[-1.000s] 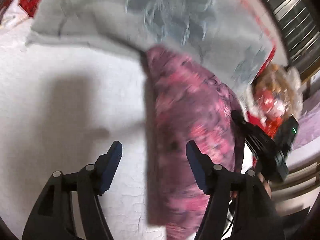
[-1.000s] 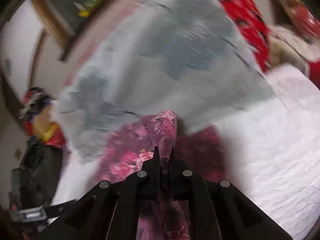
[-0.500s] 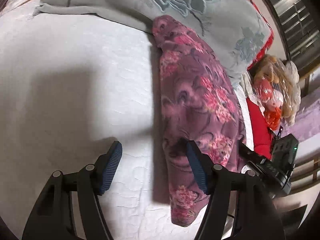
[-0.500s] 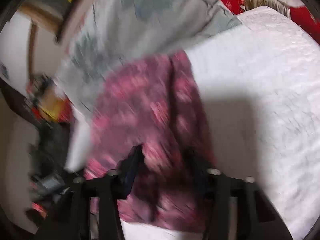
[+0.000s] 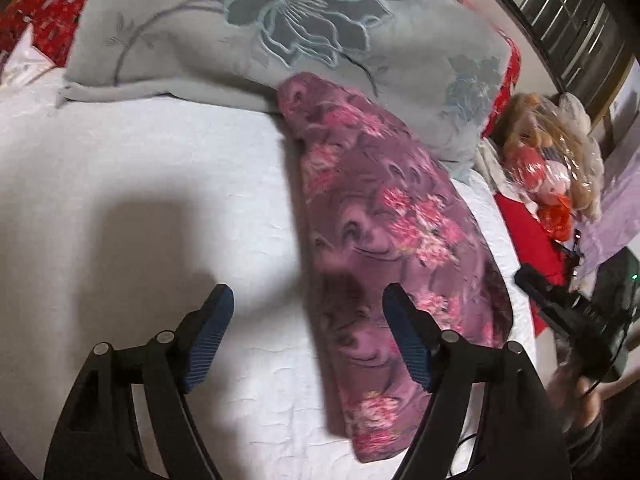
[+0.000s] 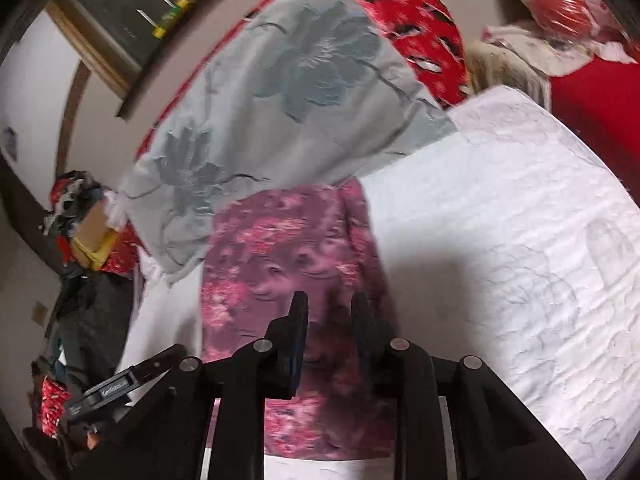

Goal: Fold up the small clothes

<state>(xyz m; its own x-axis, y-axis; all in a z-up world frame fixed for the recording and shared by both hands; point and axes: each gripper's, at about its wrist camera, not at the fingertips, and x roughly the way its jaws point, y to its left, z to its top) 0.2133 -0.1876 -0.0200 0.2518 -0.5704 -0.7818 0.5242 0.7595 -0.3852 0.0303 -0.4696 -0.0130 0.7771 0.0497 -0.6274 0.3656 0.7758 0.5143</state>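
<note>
While opening low over the folded floral garment [image 6: 288,248], shows the right gripper [image 6: 330,304] with jaws only narrowly apart, fabric beneath them but none pinched. Finds the left gripper [image 5: 309,296] opening too, spread wide and holding nothing, 1 finger above the white quilt [image 5: 140,160], the other above the garment's near left edge. Places the garment as 1 long purple-and-pink strip lying flat near the quilt's right edge, far end touching the grey flowered pillow [image 5: 280,40], near end toward the person.

Leaves at least 1 more fold to make, by the look of the long strip. Risks snagging the top layer on a right fingertip during withdrawal, given so narrow a gap, and dragging the fold open. Could also pinch quilt along with cloth on the left side, with 1 finger off the garment. Might shove the strip against the pillow and bunch its far end. Could tip the right-hand edge of the strip off the quilt with a careless sideways pull.
</note>
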